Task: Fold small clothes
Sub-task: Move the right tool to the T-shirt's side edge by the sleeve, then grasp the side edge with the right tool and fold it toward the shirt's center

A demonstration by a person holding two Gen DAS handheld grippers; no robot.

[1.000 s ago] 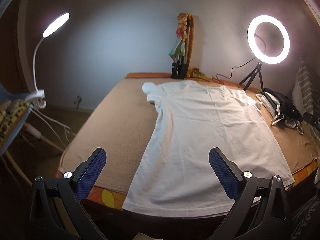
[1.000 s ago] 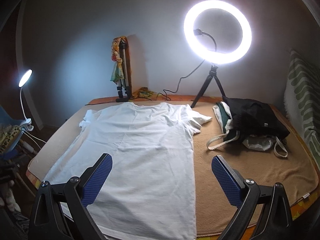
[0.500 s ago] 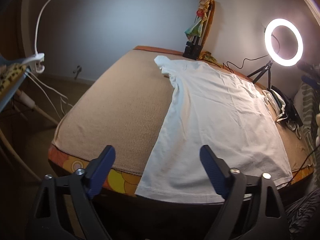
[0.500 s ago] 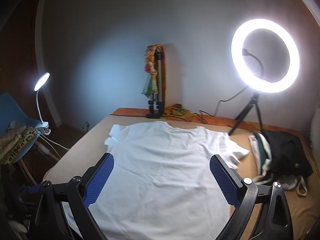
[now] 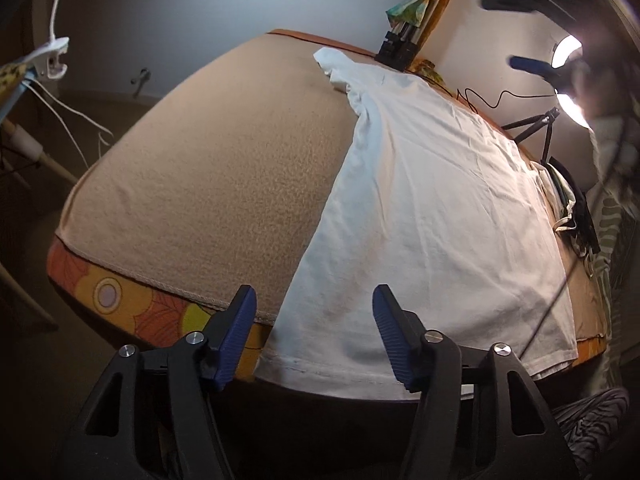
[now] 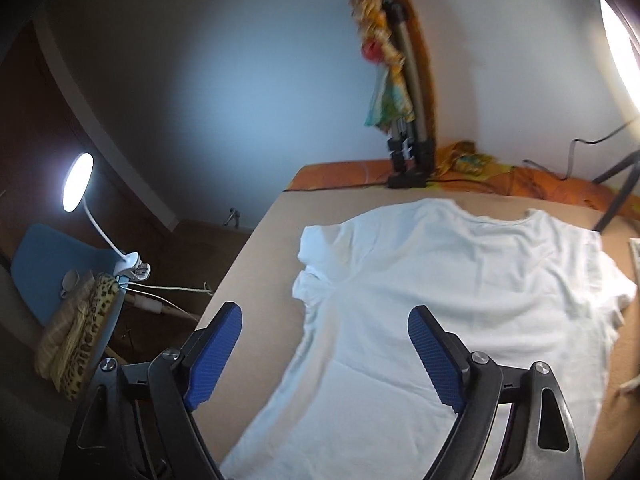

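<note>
1. blue ribbed pads line both sets of jaws. the left gripper [image 5: 314, 334] has its jaws apart over the near hem of the white t-shirt [image 5: 432, 208], and they have just been closing; nothing is pinched between them yet.
2. the right gripper [image 6: 324, 354] also has its jaws apart, wider, though they too have just been narrowing. they hang empty above the shirt's left side below the sleeve [image 6: 316, 256].
3. the t-shirt lies flat and spread on the bed [image 5: 208, 168], collar toward the far wall, hem drooping a little over the near edge.
4. handling, as a judgement: thin cotton, light and limp. it will sag and crease wherever it is lifted, so two holds on one side would keep the fold straight.
5. likely best holds: the hem corner on the near left for the left jaws, the shoulder or sleeve seam for the right.
6. further out: a beige blanket [image 6: 256, 264] over a floral orange cover, a ring light [image 6: 618, 40], a clip lamp [image 6: 78, 182], a dark clothes pile [image 5: 576, 204].
7. no brand, label or readable writing shows anywhere.
</note>
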